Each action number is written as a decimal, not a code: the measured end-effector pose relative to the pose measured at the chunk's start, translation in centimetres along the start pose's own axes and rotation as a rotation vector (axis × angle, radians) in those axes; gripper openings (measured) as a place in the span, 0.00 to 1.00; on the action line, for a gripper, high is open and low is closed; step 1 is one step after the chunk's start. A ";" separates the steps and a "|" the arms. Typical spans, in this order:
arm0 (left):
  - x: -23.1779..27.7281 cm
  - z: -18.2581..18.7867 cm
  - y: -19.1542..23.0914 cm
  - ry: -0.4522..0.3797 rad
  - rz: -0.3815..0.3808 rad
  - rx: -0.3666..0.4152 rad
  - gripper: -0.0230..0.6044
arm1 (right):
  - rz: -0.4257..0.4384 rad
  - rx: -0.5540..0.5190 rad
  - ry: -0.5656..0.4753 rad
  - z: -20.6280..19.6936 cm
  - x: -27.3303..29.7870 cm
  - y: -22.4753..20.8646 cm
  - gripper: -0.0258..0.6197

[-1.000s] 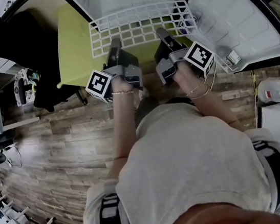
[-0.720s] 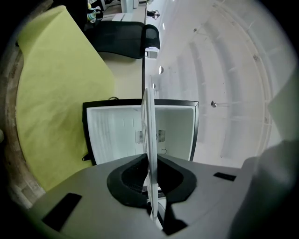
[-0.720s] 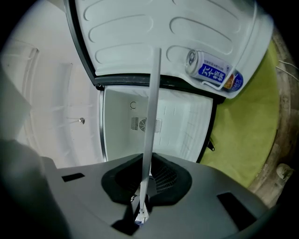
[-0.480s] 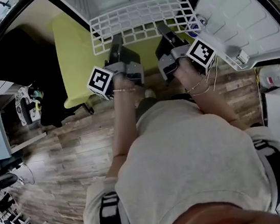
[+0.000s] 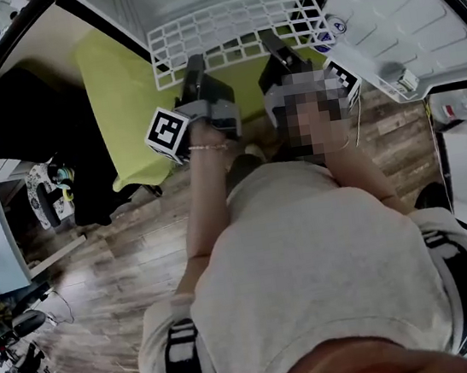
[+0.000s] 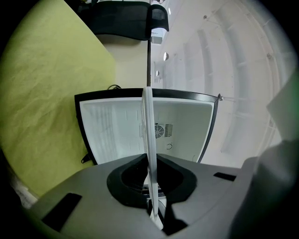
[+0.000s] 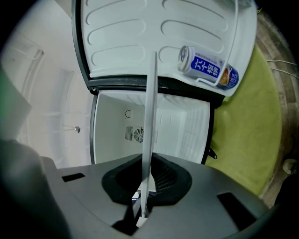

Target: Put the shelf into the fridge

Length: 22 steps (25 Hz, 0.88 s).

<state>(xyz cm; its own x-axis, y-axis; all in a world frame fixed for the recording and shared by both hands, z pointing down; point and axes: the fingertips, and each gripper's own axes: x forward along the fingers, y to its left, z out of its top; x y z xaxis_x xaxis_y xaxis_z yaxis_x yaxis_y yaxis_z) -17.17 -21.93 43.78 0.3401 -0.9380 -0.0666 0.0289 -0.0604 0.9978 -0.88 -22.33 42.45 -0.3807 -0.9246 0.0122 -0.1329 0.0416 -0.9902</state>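
The shelf (image 6: pixel 148 122) is pinched by its near edge in the left gripper (image 6: pixel 152 200) and the right gripper (image 7: pixel 142 205), jaws pressed onto the thin rim. It is held out ahead of them at the open fridge (image 6: pixel 187 126), not yet seated inside. With so narrow a hold, the far edge could sag or twist and be caught on the fridge mouth, or the corner beside the right gripper could be snagged on the door (image 7: pixel 140 42).
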 end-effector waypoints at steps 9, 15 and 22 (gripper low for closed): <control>0.3 -0.4 -0.4 -0.001 -0.021 -0.020 0.10 | 0.009 0.000 0.012 0.2 0.4 -0.3 0.08; 0.3 -0.4 0.1 -0.022 -0.005 -0.028 0.10 | -0.010 0.005 0.034 0.4 0.5 -0.7 0.08; 0.4 0.0 0.6 -0.043 0.002 -0.032 0.10 | -0.007 0.004 0.064 0.6 1.0 -0.4 0.08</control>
<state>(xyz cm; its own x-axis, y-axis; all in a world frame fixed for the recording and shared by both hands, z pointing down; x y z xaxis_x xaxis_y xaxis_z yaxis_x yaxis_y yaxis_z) -16.97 -22.38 44.38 0.2999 -0.9518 -0.0640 0.0589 -0.0485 0.9971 -0.64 -23.48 42.79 -0.4379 -0.8986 0.0279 -0.1324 0.0337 -0.9906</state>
